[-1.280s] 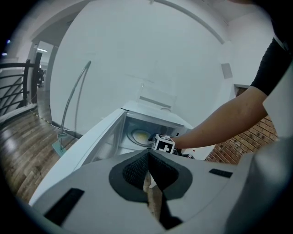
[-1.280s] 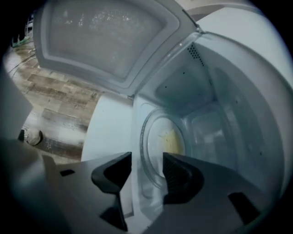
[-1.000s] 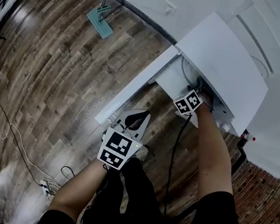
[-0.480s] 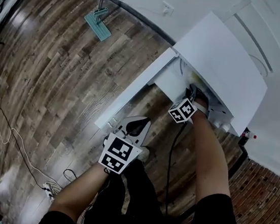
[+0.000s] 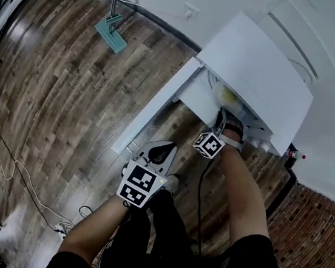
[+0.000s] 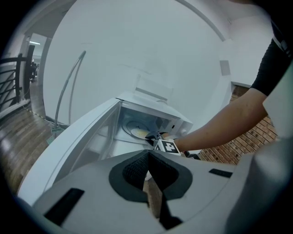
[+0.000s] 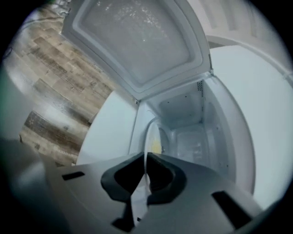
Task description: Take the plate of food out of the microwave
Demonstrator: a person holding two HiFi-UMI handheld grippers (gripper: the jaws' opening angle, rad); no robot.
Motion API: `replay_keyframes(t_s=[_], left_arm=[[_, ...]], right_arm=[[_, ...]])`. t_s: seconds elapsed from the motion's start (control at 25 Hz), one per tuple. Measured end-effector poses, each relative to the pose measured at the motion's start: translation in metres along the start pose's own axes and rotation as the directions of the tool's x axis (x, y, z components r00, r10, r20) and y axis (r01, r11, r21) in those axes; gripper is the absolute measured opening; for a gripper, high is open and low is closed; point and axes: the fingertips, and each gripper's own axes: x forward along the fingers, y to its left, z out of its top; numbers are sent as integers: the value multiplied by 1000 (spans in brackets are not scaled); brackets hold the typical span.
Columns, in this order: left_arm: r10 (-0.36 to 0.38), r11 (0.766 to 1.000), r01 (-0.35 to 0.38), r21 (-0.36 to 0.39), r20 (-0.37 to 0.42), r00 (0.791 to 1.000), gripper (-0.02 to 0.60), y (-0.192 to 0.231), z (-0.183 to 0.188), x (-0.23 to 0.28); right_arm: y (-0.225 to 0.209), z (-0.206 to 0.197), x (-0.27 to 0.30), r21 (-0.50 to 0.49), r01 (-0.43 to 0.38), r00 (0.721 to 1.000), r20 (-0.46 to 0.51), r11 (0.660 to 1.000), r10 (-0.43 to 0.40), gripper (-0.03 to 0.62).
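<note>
Right gripper (image 7: 145, 159) at mouth of microwave (image 5: 259, 66), jaws just closed in, now pinched on near rim of plate (image 7: 152, 137); rim shows edge-on between pads, rest of plate with yellow food (image 7: 156, 146) inside cavity, straight ahead of gripper. Door (image 5: 155, 113) swung wide. Left gripper (image 6: 147, 160) near door's free end, well apart from plate, jaws together, nothing between

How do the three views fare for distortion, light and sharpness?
Head view: sharp and evenly lit, though the wide lens bows the floor planks. Left gripper view: dim, bluish, with a dark round border; the microwave is small yet clear. Right gripper view: same dark border, strong bending of the door; the plate looks soft.
</note>
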Motion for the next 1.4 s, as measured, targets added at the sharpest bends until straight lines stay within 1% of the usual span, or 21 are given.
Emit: replay_keyframes(t_s=[0.08, 0.16, 0.44, 0.56, 0.72, 0.8, 0.96, 1.16, 1.28, 1.4], left_arm=[[-1, 1000, 1, 6, 5, 1000, 0, -1, 6, -1], [-3, 1000, 3, 15, 12, 1000, 0, -2, 15, -3], [-26, 999, 25, 35, 38, 999, 0, -19, 56, -22], [-40, 997, 37, 64, 51, 998, 0, -29, 76, -35], [-63, 990, 53, 130, 75, 995, 0, -46, 107, -53], [-68, 987, 53, 150, 93, 993, 0, -53, 124, -66], [-67, 984, 42, 171, 139, 988, 0, -67, 159, -91], [-57, 980, 20, 200, 183, 981, 0, -88, 199, -127], [-50, 976, 3, 219, 211, 976, 0, -100, 226, -149], [-56, 967, -8, 255, 243, 968, 0, -121, 252, -166]], right_arm=[[-4, 2, -10, -22, 36, 999, 18, 999, -35, 26], [-10, 4, -24, -46, 52, 998, 30, 998, -51, 26], [-30, 17, -107, -38, 60, 994, 97, 997, -57, 26], [-41, 24, -146, -18, 55, 990, 128, 998, -52, 26], [-70, 29, -198, -8, 80, 984, 157, 997, -78, 26], [-90, 31, -221, 6, 95, 982, 164, 995, -95, 26], [-143, 31, -263, 27, 147, 973, 174, 989, -149, 26], [-222, 30, -318, 66, 253, 950, 173, 965, -261, 26], [-265, 30, -341, 85, 293, 938, 166, 952, -304, 26], [-306, 25, -361, 93, 336, 924, 163, 937, -347, 26]])
